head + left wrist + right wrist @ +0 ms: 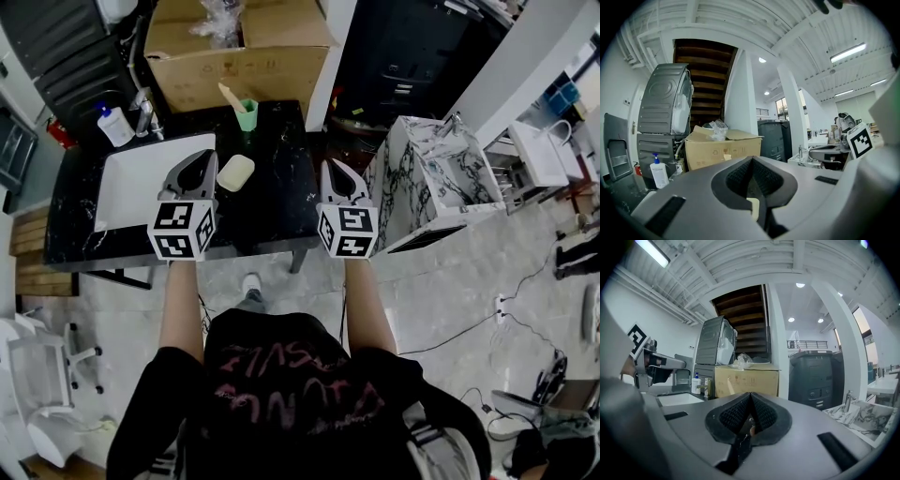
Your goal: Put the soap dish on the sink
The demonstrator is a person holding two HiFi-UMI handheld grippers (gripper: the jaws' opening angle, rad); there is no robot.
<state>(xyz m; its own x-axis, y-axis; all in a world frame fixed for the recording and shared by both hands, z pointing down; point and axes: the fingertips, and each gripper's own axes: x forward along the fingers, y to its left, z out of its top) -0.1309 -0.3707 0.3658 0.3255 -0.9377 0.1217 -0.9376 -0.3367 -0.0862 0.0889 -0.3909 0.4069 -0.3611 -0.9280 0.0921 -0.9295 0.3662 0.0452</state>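
The soap dish [235,172], a pale cream oval, lies on the black marble counter [272,211] just right of the white sink basin [131,183]. My left gripper [207,156] hovers over the basin's right edge, close to the dish's left side, with its jaws shut and nothing held. In the left gripper view a pale sliver shows through the gap under the left gripper's [751,159] closed pads. My right gripper [331,166] hangs over the counter's right end, shut and empty. The right gripper's [750,394] black pads meet in the right gripper view.
A green cup [247,113] with a toothbrush stands behind the dish. A faucet [144,114] and a soap pump bottle [114,126] sit at the basin's back. A big cardboard box [239,52] is behind the counter. A white marble-pattern vanity [427,183] stands to the right.
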